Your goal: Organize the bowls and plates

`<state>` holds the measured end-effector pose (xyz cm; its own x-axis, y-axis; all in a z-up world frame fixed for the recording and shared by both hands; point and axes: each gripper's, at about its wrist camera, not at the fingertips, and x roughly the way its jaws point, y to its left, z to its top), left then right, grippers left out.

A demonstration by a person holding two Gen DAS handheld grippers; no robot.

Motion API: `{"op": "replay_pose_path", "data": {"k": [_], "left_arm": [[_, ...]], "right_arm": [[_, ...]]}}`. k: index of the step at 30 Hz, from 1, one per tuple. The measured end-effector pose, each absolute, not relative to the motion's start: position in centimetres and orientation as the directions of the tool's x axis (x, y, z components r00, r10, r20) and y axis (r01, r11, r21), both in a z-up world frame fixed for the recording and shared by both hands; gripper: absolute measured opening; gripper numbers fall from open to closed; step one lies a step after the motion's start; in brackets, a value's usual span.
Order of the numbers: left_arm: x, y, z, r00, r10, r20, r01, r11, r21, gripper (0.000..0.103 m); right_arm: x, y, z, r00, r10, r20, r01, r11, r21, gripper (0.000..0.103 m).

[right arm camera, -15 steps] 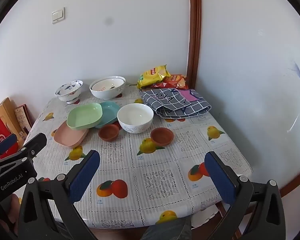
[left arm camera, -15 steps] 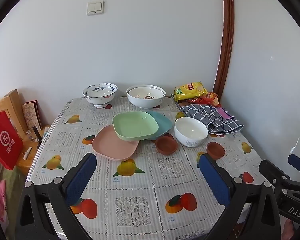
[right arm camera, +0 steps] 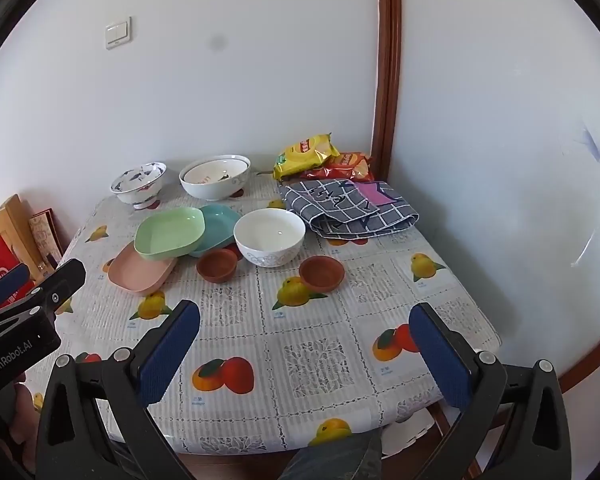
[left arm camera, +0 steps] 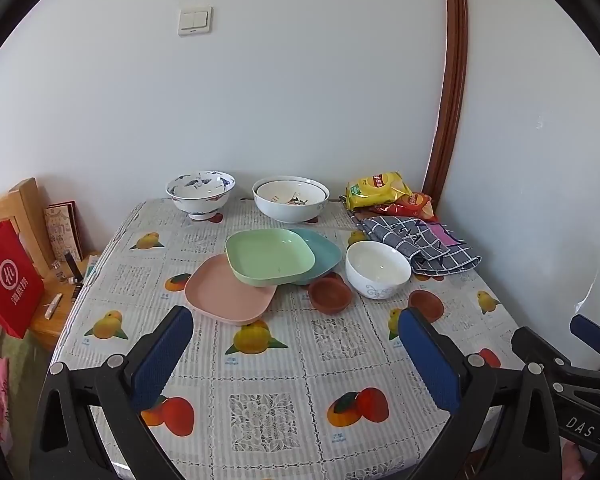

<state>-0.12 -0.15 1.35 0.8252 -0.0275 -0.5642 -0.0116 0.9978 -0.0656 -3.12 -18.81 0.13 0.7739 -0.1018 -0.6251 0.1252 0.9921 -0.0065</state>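
Both grippers look like the same kit: chunky matte black plastic frames with triangular cutouts near the base of each finger. The left gripper [left arm camera: 296,344] has deep blue textured pads [left arm camera: 162,358] on the inner finger faces, kind of a fine dotted grip surface, plus shiny silver screw heads at the joints. The right gripper [right arm camera: 306,340] is a twin, same blue pads [right arm camera: 168,354], same silver screws. From the left camera the other unit's body shows white lettering "DAS"; from the right camera the left one's black body reads "GenRobot.AI". A bit of skin shows underneath it.
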Motion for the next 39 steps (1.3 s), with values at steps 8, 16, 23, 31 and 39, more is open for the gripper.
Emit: {"op": "replay_pose_path", "data": {"k": [8,16,23,31,39], "left_arm": [[-0.6,-0.2,1.2,0.830,-0.031,-0.556,-0.006,0.998,-0.063,0.103],[-0.6,-0.2,0.9,0.828,-0.035,-0.559,-0.005,0.998,-0.070,0.103],[-0.9,-0.1,0.6,0.829,-0.039,-0.559,-0.001,0.998,-0.070,0.103],[-1.1,-0.1,0.4,0.830,-0.036,-0.556,-0.003,0.998,-0.068,0.103],[-1.2,-0.2,0.4,0.830,-0.035,-0.557,-0.003,0.998,-0.068,0.103]], "right_arm": [[-3.1,-18.9,0.2,0.773,-0.100,-0.627,0.126,0.992,-0.003,0.103],[-3.2,-19.0,0.0,0.772,-0.095,-0.628,0.122,0.993,0.000,0.103],[-3.2,-18.9,0.2,0.773,-0.098,-0.626,0.126,0.992,0.000,0.103],[-3.3,-18.8,0.1,0.775,-0.093,-0.624,0.123,0.992,0.005,0.103],[-3.5,-18.8,0.1,0.778,-0.091,-0.621,0.121,0.993,0.006,0.103]]}}
